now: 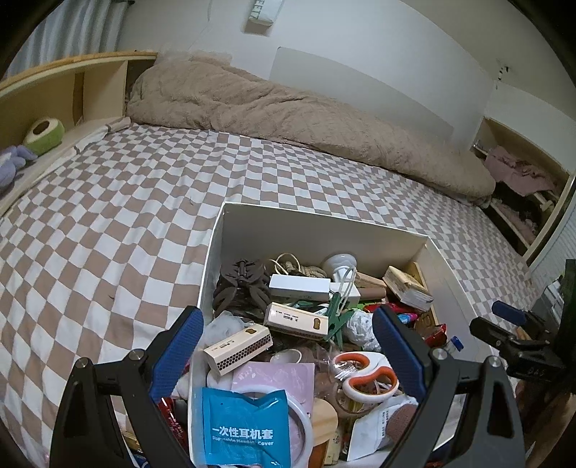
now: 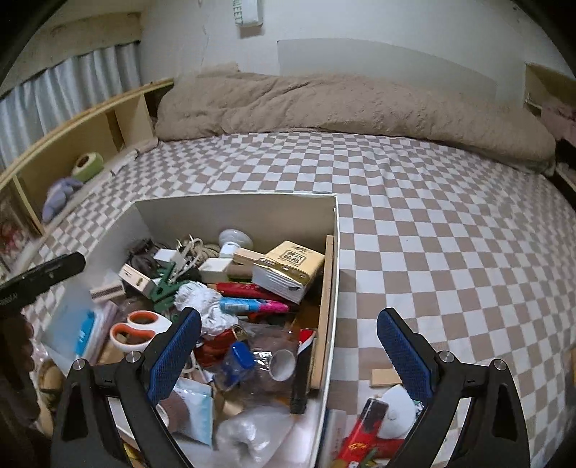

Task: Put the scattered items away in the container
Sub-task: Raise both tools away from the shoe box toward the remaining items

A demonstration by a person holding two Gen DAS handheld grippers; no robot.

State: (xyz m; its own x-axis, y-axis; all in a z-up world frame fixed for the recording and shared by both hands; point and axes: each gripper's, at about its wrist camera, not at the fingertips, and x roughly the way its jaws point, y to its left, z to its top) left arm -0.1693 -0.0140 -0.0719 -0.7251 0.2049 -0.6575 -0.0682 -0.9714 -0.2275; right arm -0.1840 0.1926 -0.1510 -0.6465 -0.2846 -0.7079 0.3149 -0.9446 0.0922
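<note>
Both the left gripper (image 1: 286, 356) and the right gripper (image 2: 288, 354) hang spread wide and empty over the white rectangular cardboard box (image 2: 336, 252), already heaped with clutter. A red flat packet (image 2: 363, 428) and a pale wooden block (image 2: 385, 378) lie just outside the box's right wall, so the right gripper seems free to fetch them.

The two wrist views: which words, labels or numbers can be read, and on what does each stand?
"一次性耳机套" and partly "Disposable Headset Cover": blue packet in the white box.
"FETY", cut off: white sign on the wall.
Print on the tan booklet, small cartons and red packet: too small or blurred.
</note>
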